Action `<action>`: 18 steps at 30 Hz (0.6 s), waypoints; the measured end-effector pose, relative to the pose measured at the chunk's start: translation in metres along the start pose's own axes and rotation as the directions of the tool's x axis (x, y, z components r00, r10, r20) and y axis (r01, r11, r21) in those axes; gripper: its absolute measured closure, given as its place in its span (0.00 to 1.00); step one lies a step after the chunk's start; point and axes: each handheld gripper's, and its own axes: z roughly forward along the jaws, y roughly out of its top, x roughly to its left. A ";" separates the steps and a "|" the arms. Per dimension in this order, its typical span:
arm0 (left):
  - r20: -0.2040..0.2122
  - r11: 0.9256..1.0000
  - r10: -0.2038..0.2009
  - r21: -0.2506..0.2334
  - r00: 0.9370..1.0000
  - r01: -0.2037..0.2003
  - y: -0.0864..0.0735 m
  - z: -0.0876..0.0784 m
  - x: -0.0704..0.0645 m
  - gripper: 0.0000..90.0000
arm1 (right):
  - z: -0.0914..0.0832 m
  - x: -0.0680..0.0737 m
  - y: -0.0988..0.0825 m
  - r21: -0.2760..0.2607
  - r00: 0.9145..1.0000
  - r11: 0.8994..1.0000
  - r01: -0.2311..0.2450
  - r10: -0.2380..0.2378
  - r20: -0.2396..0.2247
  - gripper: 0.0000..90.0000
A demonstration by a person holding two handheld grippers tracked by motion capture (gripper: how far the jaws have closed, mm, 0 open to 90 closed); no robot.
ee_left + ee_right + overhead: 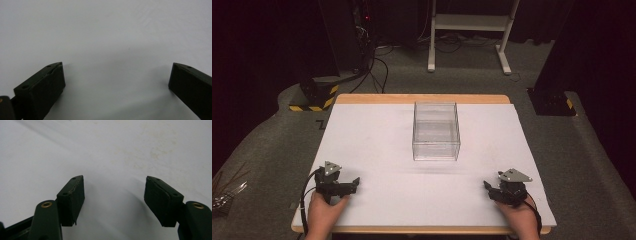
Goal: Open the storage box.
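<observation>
I see a clear box (436,131) standing mid-counter (362,145), empty, well ahead of both hands. Left tongs (353,183) rest near the front-left corner, right tongs (486,187) front-right. Their own views give me spread jaws over bare white surface, faintly stained on the right.

1 clear box (436,131), 2 grippers (356,183)

White table (377,150) (wooden edge), clear box (436,131), black grippers.
</observation>
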 end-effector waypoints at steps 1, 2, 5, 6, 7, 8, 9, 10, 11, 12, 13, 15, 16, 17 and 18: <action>0.001 1.000 0.000 0.001 1.000 0.000 0.000 0.000 0.000 0.01 | 0.000 -0.001 0.000 0.003 1.000 1.000 -0.006 0.006 -0.005 0.36; 0.001 1.000 -0.001 0.001 1.000 0.001 0.000 0.000 0.000 0.01 | 0.000 -0.001 0.000 0.006 1.000 1.000 -0.014 0.014 -0.006 0.36; 0.002 1.000 -0.001 0.002 1.000 0.001 0.000 0.000 0.000 0.01 | 0.000 -0.001 0.000 0.004 1.000 1.000 -0.008 0.008 -0.005 0.36; 0.002 1.000 -0.001 0.002 1.000 0.001 0.000 0.000 0.000 0.01 | 0.000 -0.001 0.000 0.004 1.000 1.000 -0.008 0.008 -0.005 0.36; 0.003 1.000 -0.003 0.001 1.000 0.003 0.000 0.000 0.000 0.01 | 0.000 -0.001 0.000 0.002 1.000 1.000 -0.007 0.007 -0.005 0.36; 0.003 1.000 -0.003 0.001 1.000 0.003 0.000 0.000 0.000 0.01 | 0.000 -0.001 0.000 0.002 1.000 1.000 -0.006 0.006 -0.004 0.36; 0.003 1.000 -0.004 0.001 1.000 0.004 0.000 0.000 0.000 0.01 | 0.000 -0.001 0.000 0.001 1.000 1.000 -0.001 0.001 -0.005 0.36; 0.003 1.000 -0.004 0.001 1.000 0.004 0.000 0.000 0.000 0.01 | 0.000 -0.001 0.000 0.001 1.000 1.000 -0.001 0.001 -0.005 0.36; 0.003 1.000 -0.004 0.002 1.000 0.004 0.000 0.000 0.000 0.01 | 0.000 0.000 0.000 0.001 1.000 1.000 -0.002 0.002 -0.003 0.37; 0.003 1.000 -0.007 0.001 1.000 0.007 0.000 0.000 0.000 0.01 | 0.000 0.000 0.000 -0.002 1.000 1.000 0.000 0.000 -0.001 0.37; 0.003 1.000 -0.007 0.002 1.000 0.007 0.000 0.000 0.000 0.01 | 0.000 0.000 0.000 -0.002 1.000 1.000 0.001 -0.001 0.000 0.37; 0.004 1.000 -0.007 0.002 1.000 0.007 0.000 0.000 0.000 0.01 | -0.001 0.001 0.000 -0.005 1.000 1.000 0.004 -0.004 0.001 0.37; 0.004 1.000 -0.007 0.002 1.000 0.007 0.000 0.000 0.000 0.01 | -0.001 0.000 0.000 -0.007 1.000 1.000 0.004 -0.004 -0.001 0.37; 0.004 1.000 -0.007 0.002 1.000 0.007 0.000 0.000 0.000 0.01 | -0.002 0.000 -0.001 -0.016 1.000 1.000 0.001 -0.001 -0.001 0.38; 0.004 1.000 -0.007 0.002 1.000 0.007 0.000 0.000 0.000 0.01 | -0.002 0.000 -0.001 -0.016 1.000 1.000 0.001 -0.001 -0.001 0.38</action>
